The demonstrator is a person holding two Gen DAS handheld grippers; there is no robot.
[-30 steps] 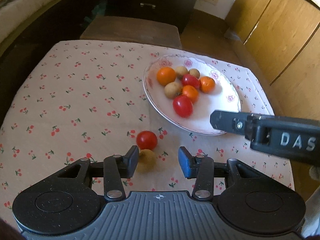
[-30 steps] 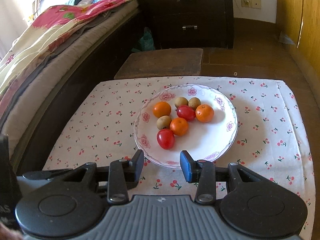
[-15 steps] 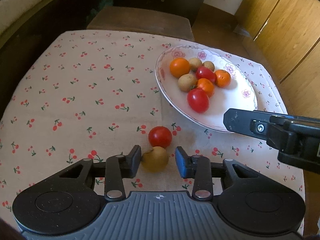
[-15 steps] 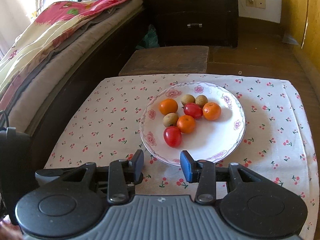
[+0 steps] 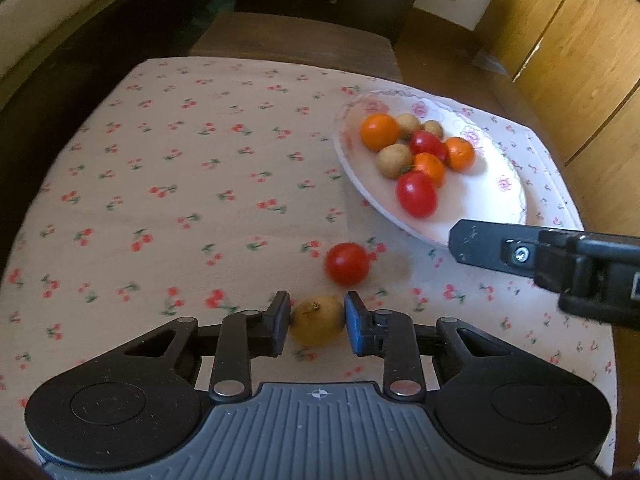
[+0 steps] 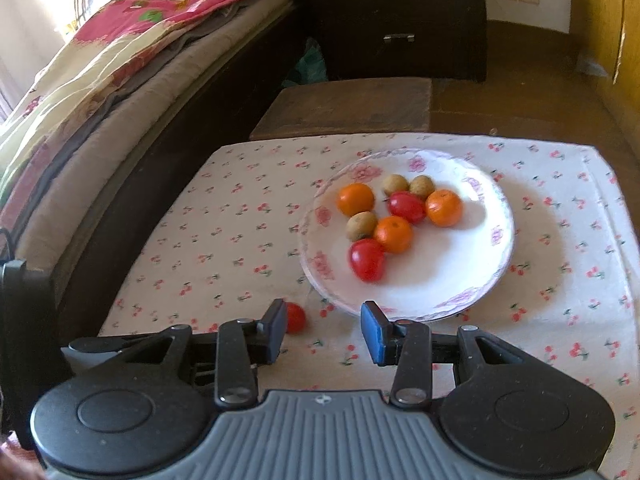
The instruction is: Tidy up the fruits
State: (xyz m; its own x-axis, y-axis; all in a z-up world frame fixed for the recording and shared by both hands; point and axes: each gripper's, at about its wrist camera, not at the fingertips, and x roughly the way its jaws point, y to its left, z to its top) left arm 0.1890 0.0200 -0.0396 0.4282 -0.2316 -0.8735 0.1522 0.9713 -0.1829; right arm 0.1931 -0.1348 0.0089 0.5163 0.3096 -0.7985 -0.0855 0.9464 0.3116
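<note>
The table [image 5: 168, 168] is covered by a white cloth with a cherry print. A bed [image 6: 92, 92] stands along its left side in the right wrist view.

The plate [image 6: 472, 280], white with a pink floral rim, sits on the right half of the table. It holds three oranges, two tomatoes and three small brown fruits, grouped toward its far left part.

The left gripper [image 5: 317, 322] has closed down to its narrowest; both pads contact a brown fruit [image 5: 316, 326] resting on the cloth near the table's front edge.

The right gripper [image 6: 324, 330] is partly open with nothing between the pads. It hovers over the cloth at the plate's near rim.

One loose tomato [image 5: 347, 263] lies on the cloth just beyond the gripped brown fruit, apart from the plate.
</note>
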